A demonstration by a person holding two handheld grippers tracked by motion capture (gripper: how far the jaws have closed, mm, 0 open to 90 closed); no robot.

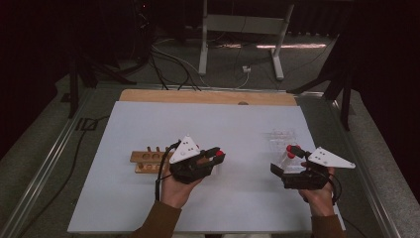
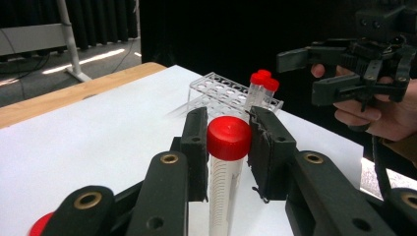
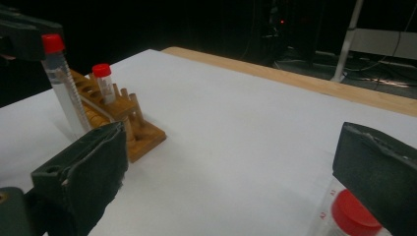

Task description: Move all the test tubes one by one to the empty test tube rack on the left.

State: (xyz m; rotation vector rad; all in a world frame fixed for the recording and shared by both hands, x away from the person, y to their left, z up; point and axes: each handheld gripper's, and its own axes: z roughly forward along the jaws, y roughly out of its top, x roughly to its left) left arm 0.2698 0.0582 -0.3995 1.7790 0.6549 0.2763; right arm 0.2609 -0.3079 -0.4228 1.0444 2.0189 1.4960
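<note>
2 grippers are held above the white table (image 1: 148, 198). A red-capped tube (image 2: 227, 162) is pinched upright between the pads of the left gripper (image 2: 227, 147), just under its cap, and is carried clear of the wooden rack (image 3: 125, 118), where 1 more capped tube (image 3: 103, 81) is seen standing. The right gripper (image 1: 286, 159) is spread wide with nothing clamped; 1 red cap (image 3: 355, 212) is seen just beneath its right jaw. Near it, a clear plastic rack (image 2: 223, 93) is set on the table, with 2 red-capped tubes (image 2: 263, 88) standing at its near end.
</note>
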